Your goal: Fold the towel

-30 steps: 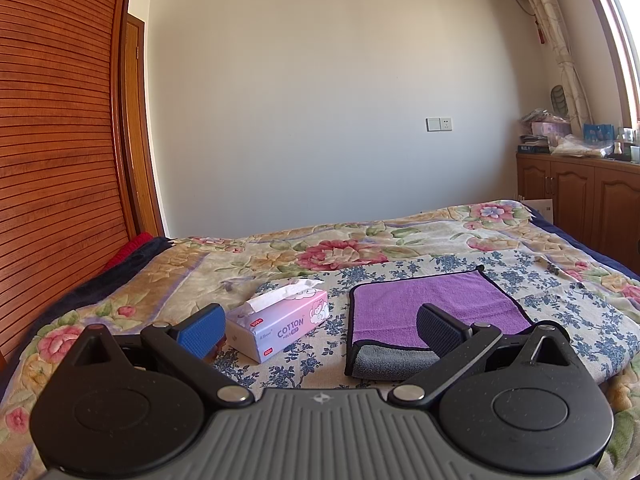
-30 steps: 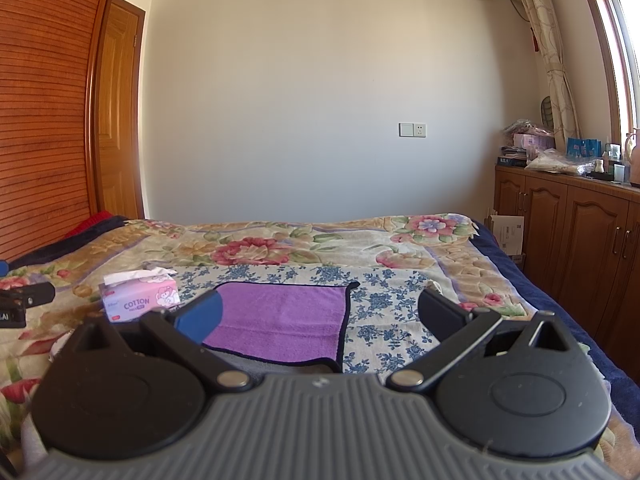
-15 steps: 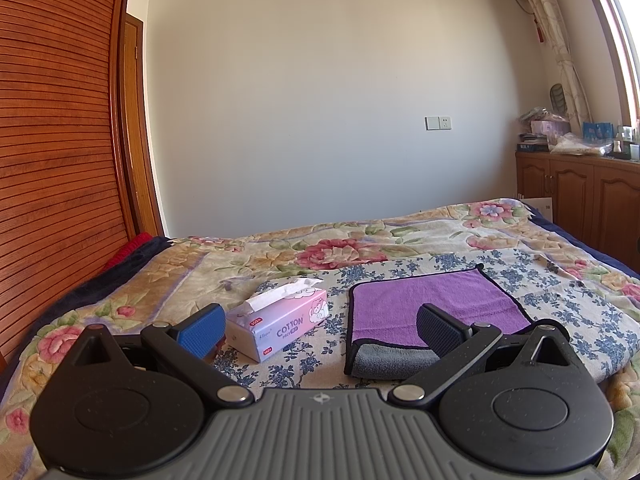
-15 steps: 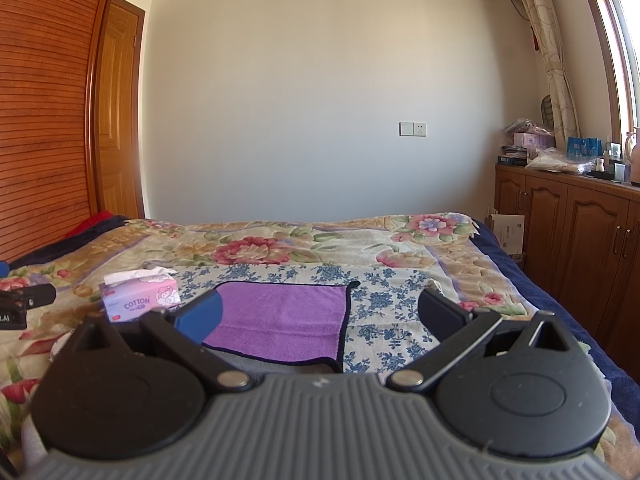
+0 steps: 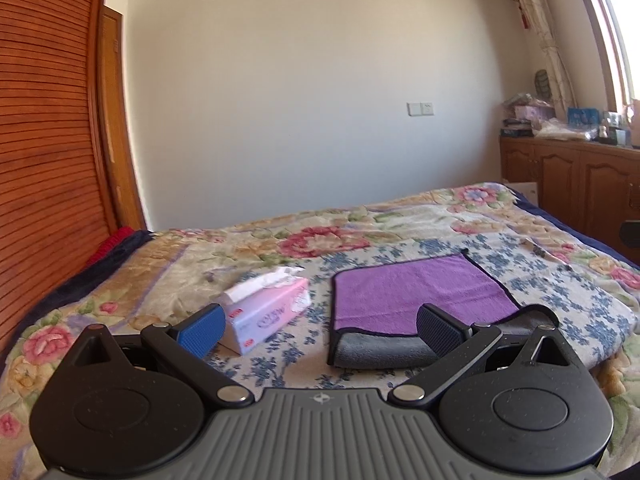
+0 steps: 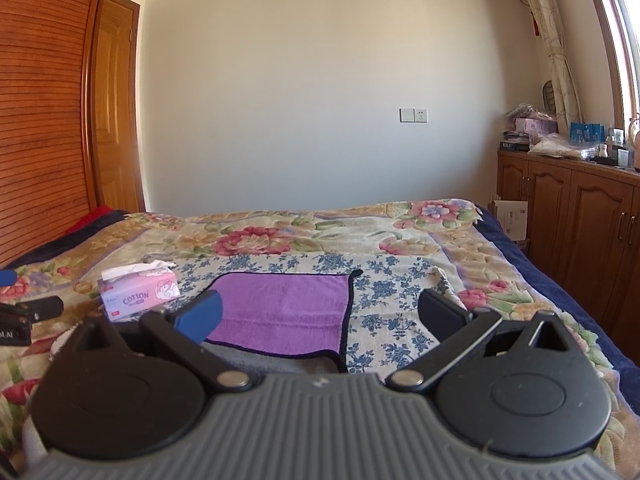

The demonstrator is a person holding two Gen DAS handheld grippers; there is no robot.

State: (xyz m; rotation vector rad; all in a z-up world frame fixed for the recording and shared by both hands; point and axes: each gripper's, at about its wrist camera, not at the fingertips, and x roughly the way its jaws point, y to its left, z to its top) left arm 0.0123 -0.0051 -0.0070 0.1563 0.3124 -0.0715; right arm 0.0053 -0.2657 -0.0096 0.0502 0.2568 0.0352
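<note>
A purple towel (image 5: 416, 292) with a black hem and grey underside lies on the floral bed, its near edge folded so the grey side shows. It also shows in the right wrist view (image 6: 280, 312). My left gripper (image 5: 320, 328) is open and empty, held above the bed just short of the towel's near left corner. My right gripper (image 6: 320, 316) is open and empty, above the towel's near right corner. The left gripper's side (image 6: 28, 316) shows at the left edge of the right wrist view.
A pink tissue box (image 5: 268, 312) stands on the bed left of the towel; it also shows in the right wrist view (image 6: 138, 294). A wooden cabinet (image 6: 568, 216) with clutter on top runs along the right. A slatted wooden wardrobe (image 5: 44, 160) stands on the left.
My left gripper has shifted slightly, so the tissue box and towel sit a little lower and nearer in its view. The right gripper has not moved.
</note>
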